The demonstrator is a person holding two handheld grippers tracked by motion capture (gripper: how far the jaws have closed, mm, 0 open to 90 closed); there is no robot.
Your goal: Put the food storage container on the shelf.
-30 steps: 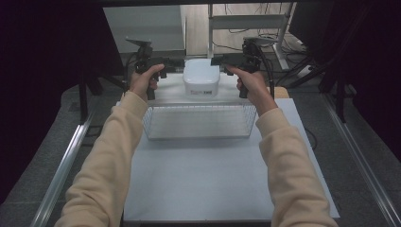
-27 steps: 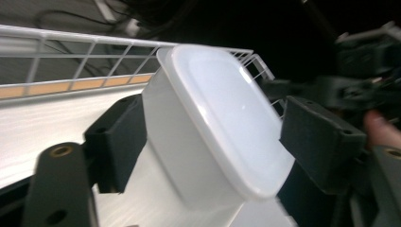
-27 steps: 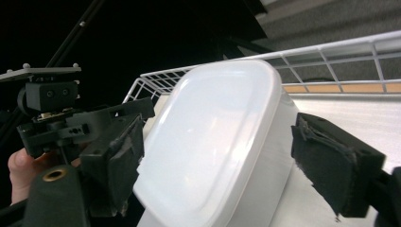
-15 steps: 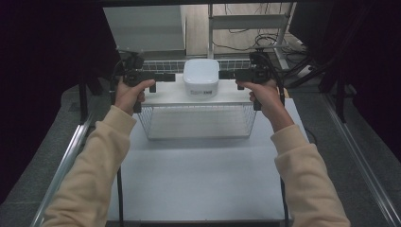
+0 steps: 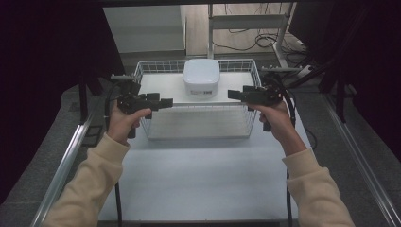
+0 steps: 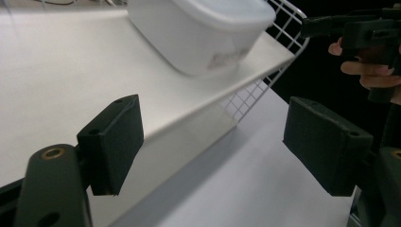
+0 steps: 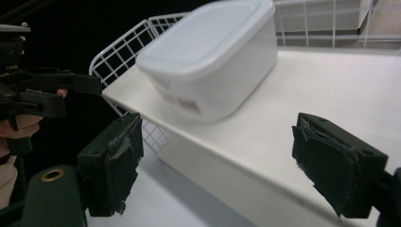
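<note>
A white lidded container (image 5: 201, 78) (image 6: 198, 33) (image 7: 213, 56) stands on a white board (image 5: 158, 85) (image 6: 71, 71) (image 7: 331, 94) that lies in a white wire basket (image 5: 198, 124). My left gripper (image 5: 165, 102) (image 6: 220, 142) is open at the basket's near left corner, pointing right, with nothing between its jaws. Opposite it, my right gripper (image 5: 234, 94) (image 7: 227, 161) is open at the near right corner, pointing left and holding nothing. Each shows far off in the other's view: the right gripper (image 6: 359, 33), the left gripper (image 7: 47, 90).
The basket stands at the far end of a white table top (image 5: 198, 184). Metal rails run along the left (image 5: 66, 161) and right (image 5: 364, 161) sides. Behind the table are a metal frame (image 5: 210, 28) and floor cables (image 5: 257, 40).
Both hands have drawn back from the basket's far part toward the person and spread apart. The grippers now point at each other across the basket's front. The container has not moved.
</note>
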